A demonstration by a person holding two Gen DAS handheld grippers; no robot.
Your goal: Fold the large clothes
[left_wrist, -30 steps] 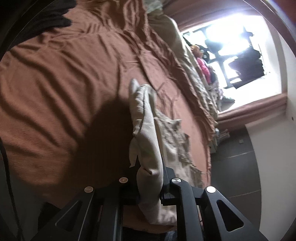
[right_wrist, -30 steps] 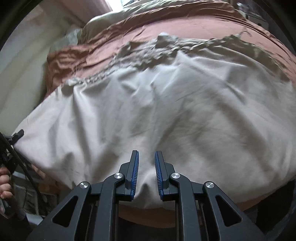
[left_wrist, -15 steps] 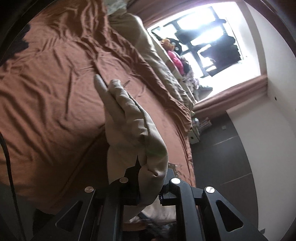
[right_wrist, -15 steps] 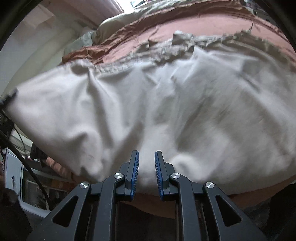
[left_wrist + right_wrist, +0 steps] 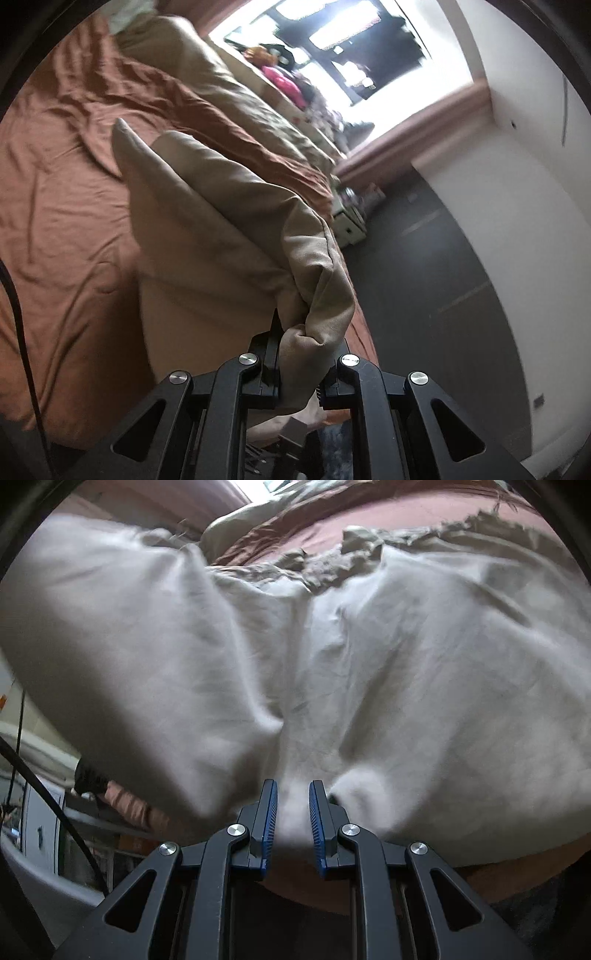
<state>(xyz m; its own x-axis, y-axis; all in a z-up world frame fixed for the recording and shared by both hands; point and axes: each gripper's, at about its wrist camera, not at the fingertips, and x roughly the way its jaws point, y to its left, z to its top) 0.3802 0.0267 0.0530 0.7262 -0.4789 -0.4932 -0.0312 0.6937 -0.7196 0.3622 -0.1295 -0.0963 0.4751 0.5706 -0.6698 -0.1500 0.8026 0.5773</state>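
Left hand-held gripper (image 5: pixel 301 363) pinches the beige garment (image 5: pixel 207 221); right hand-held gripper (image 5: pixel 293 827) clamps its near edge.

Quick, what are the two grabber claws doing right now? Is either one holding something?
Left gripper: shut on a bunched edge of the beige cloth.
Right gripper: jaws nearly closed; the cloth lies just beyond, but a pinch cannot be told.

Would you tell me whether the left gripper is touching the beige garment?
Touching. The left wrist view shows the left gripper with its jaws clamped on a bunched fold of the beige garment.
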